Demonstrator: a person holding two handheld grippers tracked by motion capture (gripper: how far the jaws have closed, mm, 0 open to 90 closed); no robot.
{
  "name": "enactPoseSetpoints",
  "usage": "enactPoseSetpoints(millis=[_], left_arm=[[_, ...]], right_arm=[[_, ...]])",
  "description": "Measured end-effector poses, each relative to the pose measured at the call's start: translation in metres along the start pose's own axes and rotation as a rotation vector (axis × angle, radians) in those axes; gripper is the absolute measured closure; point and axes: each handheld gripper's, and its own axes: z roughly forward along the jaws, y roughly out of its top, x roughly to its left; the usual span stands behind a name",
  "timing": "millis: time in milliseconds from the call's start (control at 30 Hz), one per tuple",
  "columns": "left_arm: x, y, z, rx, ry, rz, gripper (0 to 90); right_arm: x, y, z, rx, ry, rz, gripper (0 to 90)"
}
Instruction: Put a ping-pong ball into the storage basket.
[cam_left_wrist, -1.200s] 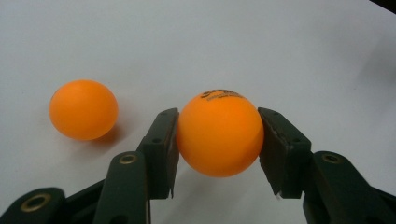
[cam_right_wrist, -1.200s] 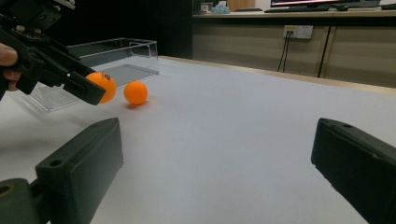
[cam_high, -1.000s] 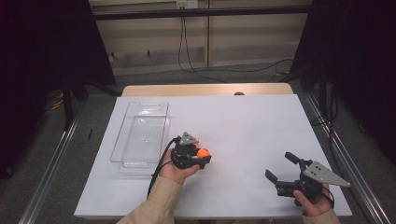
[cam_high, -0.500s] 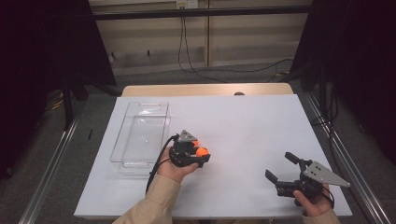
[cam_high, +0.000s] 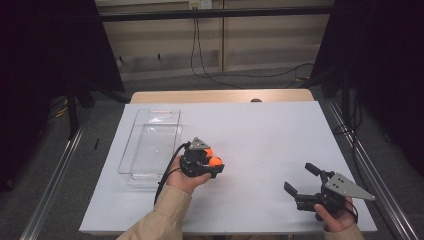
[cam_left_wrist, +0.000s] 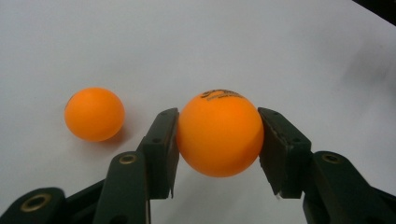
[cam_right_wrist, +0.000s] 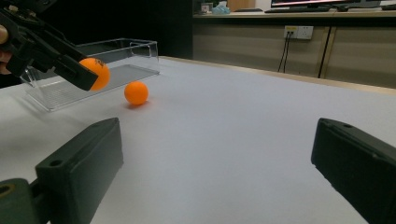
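White-topped table (cam_high: 280, 130) on grey floor (cam_high: 90, 150); beige wall panels (cam_high: 260, 30) with cables (cam_high: 200, 55) ahead of the tongs, black curtains (cam_high: 385, 60) either side.

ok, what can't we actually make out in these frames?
- Held ball: black print on top too small and foreshortened to read, left gripper view.
- Same ball, high view: mostly covered by left gripper.
- Clear tray: its left end hidden behind that gripper, right gripper view.
- Right gripper: jaws cut off by bottom edge, right gripper view.
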Motion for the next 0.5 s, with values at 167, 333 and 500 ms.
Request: enactPoseSetpoints(millis=[167, 333, 500], left_arm=[[0.0002, 0.0017, -0.0014, -0.002, -0.004, 0.005, 51.0], [0.0008, 0.0045, -0.0049, 0.012, -0.001, 0.01, 51.0], [0.0022, 0.0064, -0.0084, 0.014, 0.006, 0.0, 51.0]], right_arm=[[0.0001, 0.0, 0.0, 0.001, 0.001, -0.001, 1.8], [-0.0001, 0.0001, -0.0002, 0.001, 0.0, -0.004, 1.8], [-0.0003, 0.0, -0.0005, 0.0, 0.0, -0.005, 1.8]])
